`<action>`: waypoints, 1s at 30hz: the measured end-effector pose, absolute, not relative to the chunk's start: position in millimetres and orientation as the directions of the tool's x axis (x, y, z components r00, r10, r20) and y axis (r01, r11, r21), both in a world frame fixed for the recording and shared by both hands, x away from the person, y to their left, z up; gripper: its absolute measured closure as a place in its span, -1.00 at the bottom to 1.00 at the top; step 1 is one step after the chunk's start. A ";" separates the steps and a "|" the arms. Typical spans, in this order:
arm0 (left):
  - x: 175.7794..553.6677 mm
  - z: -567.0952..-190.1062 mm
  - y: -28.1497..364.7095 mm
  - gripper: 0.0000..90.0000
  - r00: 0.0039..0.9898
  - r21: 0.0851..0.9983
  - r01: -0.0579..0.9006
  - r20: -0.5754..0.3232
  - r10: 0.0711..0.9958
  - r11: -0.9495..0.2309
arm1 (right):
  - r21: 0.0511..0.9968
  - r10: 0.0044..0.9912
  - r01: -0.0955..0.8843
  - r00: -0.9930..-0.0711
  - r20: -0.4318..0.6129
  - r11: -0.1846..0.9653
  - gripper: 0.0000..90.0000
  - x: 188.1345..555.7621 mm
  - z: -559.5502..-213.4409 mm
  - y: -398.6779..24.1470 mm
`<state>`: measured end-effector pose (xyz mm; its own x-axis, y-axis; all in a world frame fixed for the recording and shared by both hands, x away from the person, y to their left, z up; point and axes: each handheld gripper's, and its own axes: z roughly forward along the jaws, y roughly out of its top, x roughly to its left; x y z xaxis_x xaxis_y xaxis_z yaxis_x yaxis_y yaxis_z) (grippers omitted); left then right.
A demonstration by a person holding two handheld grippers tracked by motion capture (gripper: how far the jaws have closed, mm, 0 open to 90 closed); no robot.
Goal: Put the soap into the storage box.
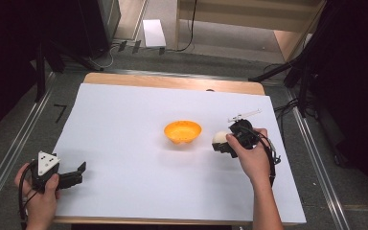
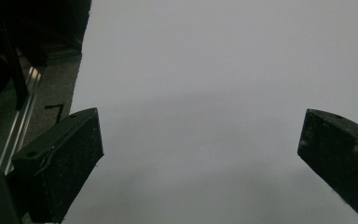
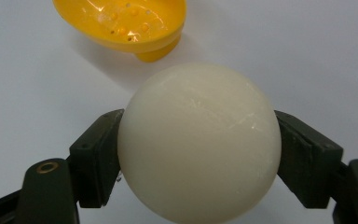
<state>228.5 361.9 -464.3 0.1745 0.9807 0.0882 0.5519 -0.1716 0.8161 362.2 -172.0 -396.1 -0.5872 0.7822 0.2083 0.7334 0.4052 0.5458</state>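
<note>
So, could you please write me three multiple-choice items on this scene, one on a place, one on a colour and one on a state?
1. Where does the bowl stand?
A. near the middle of the white sheet
B. on the floor
C. in the left gripper

2. What colour is the bowl?
A. blue
B. orange
C. black

3. How is the right gripper?
A. wide open
B. lying on the sheet
C. shut on the ball

Answers: 1 A, the high view shows it mid-sheet; 2 B, it is orange-yellow in both views; 3 C, its fingers press both sides of the white ball.
</note>
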 end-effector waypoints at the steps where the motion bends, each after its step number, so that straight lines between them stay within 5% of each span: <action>1: 228.5 -464.3 362.0 -0.99 0.174 0.816 0.552 0.088 0.981 -0.171 | 0.547 0.780 0.730 -0.591 0.206 0.409 -0.46 363.1 -396.0 -171.5; 30: 228.6 -464.3 362.5 -0.99 0.171 0.816 0.553 0.083 0.982 -0.166 | 0.550 0.749 0.706 -0.631 0.203 0.446 -0.46 382.0 -381.5 -131.4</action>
<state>228.6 362.5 -464.3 0.1712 0.9817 0.0833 0.5535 -0.1657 0.8162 382.0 -131.4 -381.5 -0.6310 0.7488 0.2030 0.7060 0.4457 0.5504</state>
